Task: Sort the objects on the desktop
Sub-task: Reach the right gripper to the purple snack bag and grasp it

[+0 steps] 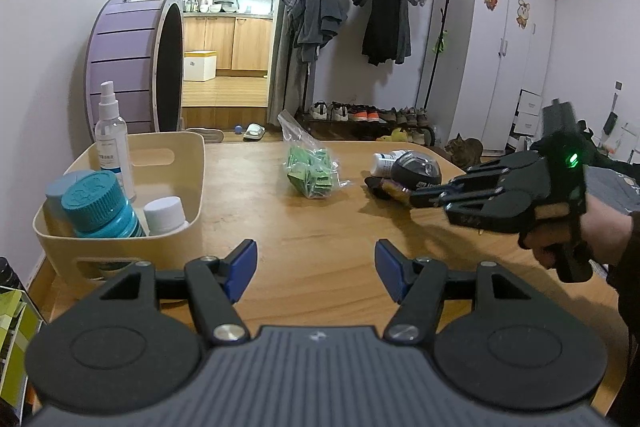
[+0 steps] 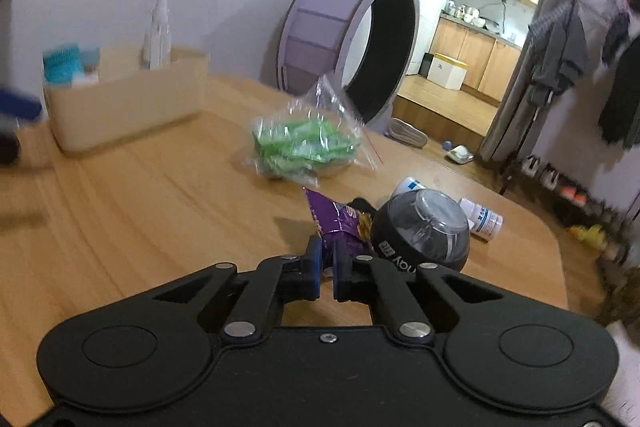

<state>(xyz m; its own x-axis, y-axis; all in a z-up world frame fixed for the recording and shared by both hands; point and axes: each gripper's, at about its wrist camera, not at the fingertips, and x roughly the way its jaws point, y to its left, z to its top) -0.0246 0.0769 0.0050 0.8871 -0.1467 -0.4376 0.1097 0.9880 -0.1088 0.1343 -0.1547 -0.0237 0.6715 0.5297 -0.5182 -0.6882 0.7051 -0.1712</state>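
Observation:
My right gripper (image 2: 327, 261) is shut on the edge of a purple snack packet (image 2: 340, 223), right beside a black gyro ball (image 2: 424, 229) and a white bottle (image 2: 484, 217) lying on its side. From the left wrist view, the right gripper (image 1: 418, 195) reaches in from the right at the packet (image 1: 394, 189). A clear bag of green sachets (image 1: 314, 167) lies mid-table. My left gripper (image 1: 316, 269) hangs open over the near table, empty. The cream bin (image 1: 120, 219) at left holds a spray bottle (image 1: 112, 139), teal-capped jars (image 1: 96, 207) and a white-capped bottle (image 1: 164, 213).
The wooden table (image 1: 320, 227) ends close behind the objects. Beyond it stand a purple wheel (image 1: 132, 63), a clothes rack (image 1: 376, 19) with shoes under it, and a cat (image 1: 466, 149) on the floor. A person's hand (image 1: 592, 235) holds the right gripper.

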